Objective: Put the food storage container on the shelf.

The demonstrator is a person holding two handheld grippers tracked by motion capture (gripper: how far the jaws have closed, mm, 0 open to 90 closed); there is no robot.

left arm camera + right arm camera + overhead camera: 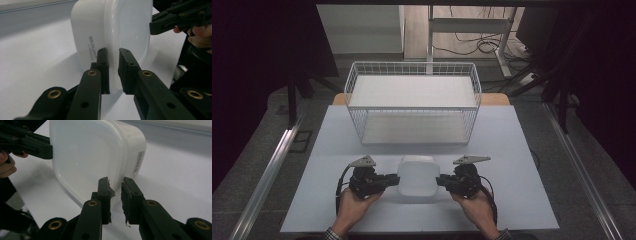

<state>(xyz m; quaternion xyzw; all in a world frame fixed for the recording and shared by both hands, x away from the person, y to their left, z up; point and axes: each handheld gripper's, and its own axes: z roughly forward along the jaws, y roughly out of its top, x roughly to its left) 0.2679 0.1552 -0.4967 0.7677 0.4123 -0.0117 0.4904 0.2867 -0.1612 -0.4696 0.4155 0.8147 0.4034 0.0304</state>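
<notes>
White rounded plastic container (416, 178) sits on the pale table (512, 150), between left gripper (391, 180) and right gripper (443, 180). Left gripper view: fingers (103, 67) clamp its rim. Right gripper view: fingers (103, 192) pinch the opposite rim.

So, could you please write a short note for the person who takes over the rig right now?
Left gripper: shut on the left rim of the white box.
Right gripper: shut on the box's right rim.
The box is at the near middle of the table, bottom side up, held from both sides; I cannot tell if it is lifted.
The wire basket stands behind it, nothing in it.
Done: both grips.
Left: probably carry the box into the basket.
</notes>
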